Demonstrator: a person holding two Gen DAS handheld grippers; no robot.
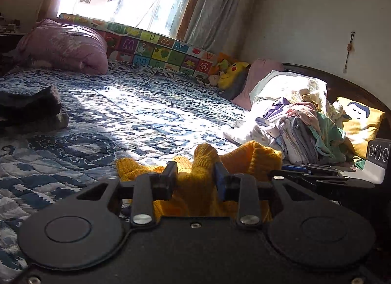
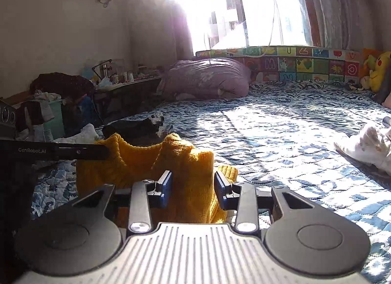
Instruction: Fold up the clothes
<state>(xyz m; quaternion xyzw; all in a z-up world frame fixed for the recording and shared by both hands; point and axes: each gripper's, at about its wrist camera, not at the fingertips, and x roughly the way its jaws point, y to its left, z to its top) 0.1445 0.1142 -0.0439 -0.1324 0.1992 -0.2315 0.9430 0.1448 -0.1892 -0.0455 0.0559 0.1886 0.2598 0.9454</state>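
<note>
A blue-patterned bed (image 1: 136,113) fills both views. At 3 o'clock in the left view sits a heap of unfolded clothes (image 1: 300,127). Low centre, a yellow knit sweater (image 2: 185,161) bunches between both partly open tools: left tool (image 1: 195,174), right tool (image 2: 193,183), each gripping a fold.

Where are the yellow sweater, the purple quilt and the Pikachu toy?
Sweater (image 2: 188,166): right wrist view, on the knit between the fingers.
Quilt (image 2: 207,78): right wrist view, on the middle of the bundle.
Pikachu toy (image 1: 232,73): left wrist view, on its yellow head.
</note>
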